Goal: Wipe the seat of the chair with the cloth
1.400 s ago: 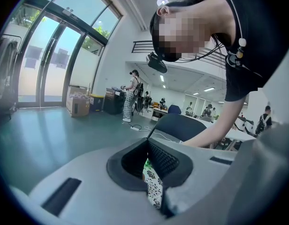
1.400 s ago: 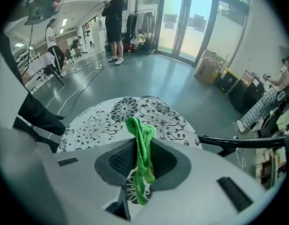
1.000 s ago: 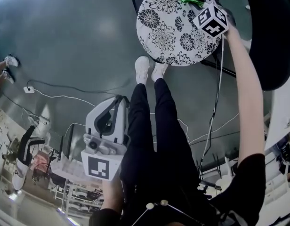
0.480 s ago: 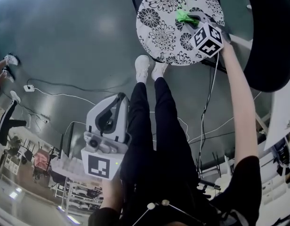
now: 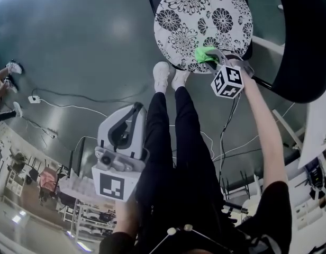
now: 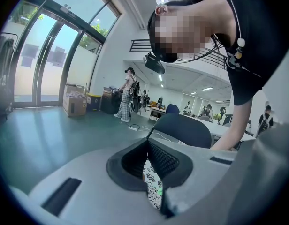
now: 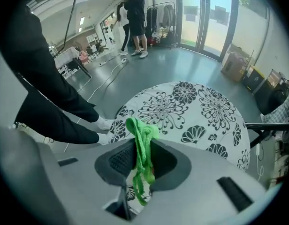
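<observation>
Green cloth (image 5: 204,53), clamped in the jaws of my right gripper (image 7: 140,156), presses the seat (image 5: 195,15) edge for wiping; left gripper (image 6: 147,148) hangs aside, jaws apparently together, empty.

White cable (image 5: 78,108) crosses grey floor (image 5: 89,30); cardboard box (image 6: 75,105) stands near glass doors (image 6: 46,64).

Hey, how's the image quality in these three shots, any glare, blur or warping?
Head view: fisheye bending, soft glare on the floor, chair seat sharp. Left gripper view: dark rounded corners, bright windows. Right gripper view: cloth crisp, edges curved.
</observation>
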A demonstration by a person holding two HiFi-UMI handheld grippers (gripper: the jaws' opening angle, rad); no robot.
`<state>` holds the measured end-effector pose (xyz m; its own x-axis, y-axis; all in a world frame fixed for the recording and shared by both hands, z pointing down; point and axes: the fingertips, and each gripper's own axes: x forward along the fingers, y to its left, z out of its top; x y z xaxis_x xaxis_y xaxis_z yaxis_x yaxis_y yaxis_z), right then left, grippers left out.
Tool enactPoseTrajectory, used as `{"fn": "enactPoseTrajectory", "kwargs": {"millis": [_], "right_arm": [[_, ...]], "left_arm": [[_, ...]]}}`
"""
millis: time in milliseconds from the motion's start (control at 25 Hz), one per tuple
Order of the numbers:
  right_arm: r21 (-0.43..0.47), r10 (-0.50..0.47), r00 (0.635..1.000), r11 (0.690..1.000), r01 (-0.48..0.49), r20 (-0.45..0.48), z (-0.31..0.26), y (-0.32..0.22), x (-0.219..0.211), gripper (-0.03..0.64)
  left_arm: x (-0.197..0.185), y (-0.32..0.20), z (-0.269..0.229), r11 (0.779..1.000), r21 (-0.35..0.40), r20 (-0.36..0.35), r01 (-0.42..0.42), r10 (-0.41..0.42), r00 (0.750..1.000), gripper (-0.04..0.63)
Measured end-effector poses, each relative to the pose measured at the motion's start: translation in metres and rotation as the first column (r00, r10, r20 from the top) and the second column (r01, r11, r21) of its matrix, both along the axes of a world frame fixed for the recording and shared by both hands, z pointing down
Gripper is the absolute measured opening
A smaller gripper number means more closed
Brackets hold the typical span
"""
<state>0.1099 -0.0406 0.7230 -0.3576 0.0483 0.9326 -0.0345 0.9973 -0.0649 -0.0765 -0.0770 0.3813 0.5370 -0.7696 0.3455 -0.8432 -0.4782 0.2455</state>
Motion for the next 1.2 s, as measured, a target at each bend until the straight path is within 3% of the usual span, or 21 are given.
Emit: {"fn": "enactPoseTrajectory", "kwargs": {"millis": [400, 560, 720, 960, 1200], "right_arm": [[-0.140, -0.064, 0.998, 0.988, 0.065, 0.014, -0.005, 0.059, -0.001, 0.084], [-0.045, 0.065, 0.998, 0.997, -0.064, 0.024, -0.012, 0.003, 0.014, 0.084], [0.078, 0.179, 0.984, 0.981, -0.179, 0.004, -0.016, -0.083, 0.042, 0.084], [0.208, 0.284, 0.958, 0.940, -0.271, -0.035, -0.015, -0.182, 0.076, 0.084], [0.262, 0.321, 0.944, 0.920, -0.292, -0.073, -0.013, -0.229, 0.102, 0.084]], "left_arm": [[-0.001, 0.000, -0.001, 1.000, 0.000, -0.002, -0.008, 0.008, 1.000, 0.005], [0.000, 0.001, 0.001, 1.000, 0.001, -0.003, -0.012, 0.012, 1.000, 0.005], [0.002, 0.003, 0.001, 1.000, -0.005, -0.006, -0.016, 0.016, 1.000, 0.005], [0.009, 0.003, 0.000, 0.999, -0.010, -0.010, -0.038, 0.038, 0.999, 0.005], [0.010, 0.003, 0.004, 0.999, -0.018, -0.003, -0.048, 0.048, 0.999, 0.005]]}}
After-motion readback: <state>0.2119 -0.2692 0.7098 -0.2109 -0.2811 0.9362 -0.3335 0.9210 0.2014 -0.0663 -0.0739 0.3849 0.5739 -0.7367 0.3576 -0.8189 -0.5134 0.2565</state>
